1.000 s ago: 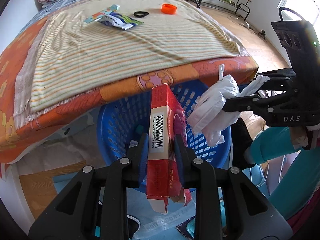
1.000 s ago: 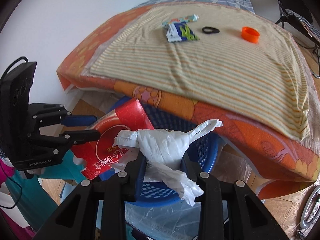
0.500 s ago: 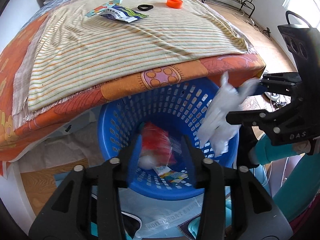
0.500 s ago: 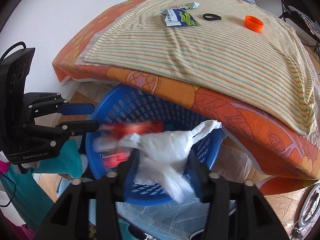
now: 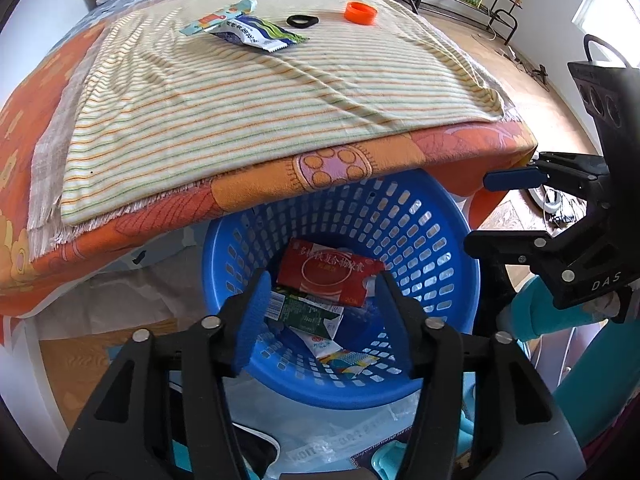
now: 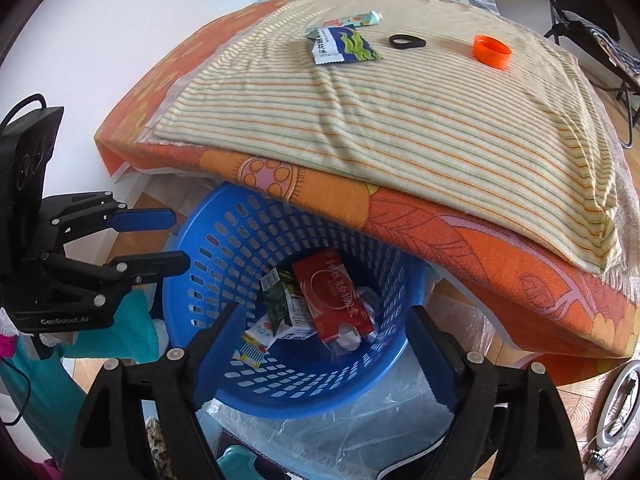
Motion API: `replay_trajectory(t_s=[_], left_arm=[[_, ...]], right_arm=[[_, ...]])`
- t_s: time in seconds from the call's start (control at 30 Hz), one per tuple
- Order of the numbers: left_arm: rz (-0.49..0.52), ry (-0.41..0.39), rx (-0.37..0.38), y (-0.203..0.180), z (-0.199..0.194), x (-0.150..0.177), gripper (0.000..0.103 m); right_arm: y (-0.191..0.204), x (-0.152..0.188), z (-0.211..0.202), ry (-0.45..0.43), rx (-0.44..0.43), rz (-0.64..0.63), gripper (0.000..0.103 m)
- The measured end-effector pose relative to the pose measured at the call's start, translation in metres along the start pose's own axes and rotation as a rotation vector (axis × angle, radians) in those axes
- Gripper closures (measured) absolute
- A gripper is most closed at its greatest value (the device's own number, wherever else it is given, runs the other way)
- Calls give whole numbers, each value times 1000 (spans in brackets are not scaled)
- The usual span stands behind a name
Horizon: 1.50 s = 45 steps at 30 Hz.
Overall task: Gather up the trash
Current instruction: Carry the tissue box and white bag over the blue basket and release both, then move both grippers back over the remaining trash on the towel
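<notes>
Both of your grippers are now empty and spread wide over the round blue perforated plastic basket point(image 5: 432, 240). A second ago your left gripper point(image 5: 318, 316) was clamped on the flat red cardboard box point(image 5: 328, 276) and your right gripper point(image 6: 320, 354) on the crumpled white plastic bag point(image 6: 348, 334); both pieces have since dropped. The box lies slanted on the heap in the basket, across a green-and-white carton point(image 5: 308, 312) and a small printed wrapper point(image 5: 340, 356). That, I judge, closes this round of collecting, and your hands are free for another.

Four pieces remain on the striped cream cloth point(image 5: 248, 96) covering the table: a blue-and-green snack packet point(image 5: 256, 34), a pale teal tube-like wrapper point(image 5: 218, 16) touching it, a black ring point(image 5: 302, 21) and an orange plastic cap point(image 5: 361, 12).

Your right wrist view shows the white bag wedged beside and partly beneath the box; from the left wrist view it is barely seen. Each view also shows the other gripper from the side, its fingers parted.
</notes>
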<state>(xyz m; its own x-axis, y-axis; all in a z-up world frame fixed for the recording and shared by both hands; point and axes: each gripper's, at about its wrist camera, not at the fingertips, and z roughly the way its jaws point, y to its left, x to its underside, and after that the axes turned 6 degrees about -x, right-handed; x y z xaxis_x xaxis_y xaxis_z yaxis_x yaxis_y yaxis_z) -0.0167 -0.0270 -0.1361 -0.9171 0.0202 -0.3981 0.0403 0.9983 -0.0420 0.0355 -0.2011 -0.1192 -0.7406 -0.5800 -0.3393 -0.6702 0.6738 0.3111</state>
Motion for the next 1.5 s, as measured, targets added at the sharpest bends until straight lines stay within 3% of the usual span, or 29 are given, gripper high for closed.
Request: replay_trajectory(t_s=[0.2,0.3,0.67,1.1,1.5], left_arm=[[-4,-7,0,-1,-1,-5,45],[-8,-14,1,-1,-3,-6,38],[-51,-53,4,6,-12,-30,38],[-105,-118,-19,17,-22,-71,38],[-199,-117,11,31,-8,-124,38]], right_arm=[[-4,-2,-6,-18,9,15,15],[-5,-3,-8,-24,13,16,15],[-11,-17,-24,-80,17,35,13],[-28,-45,-51,-179,43,70,12],[-65,-94,-73,-267,79,124,7]])
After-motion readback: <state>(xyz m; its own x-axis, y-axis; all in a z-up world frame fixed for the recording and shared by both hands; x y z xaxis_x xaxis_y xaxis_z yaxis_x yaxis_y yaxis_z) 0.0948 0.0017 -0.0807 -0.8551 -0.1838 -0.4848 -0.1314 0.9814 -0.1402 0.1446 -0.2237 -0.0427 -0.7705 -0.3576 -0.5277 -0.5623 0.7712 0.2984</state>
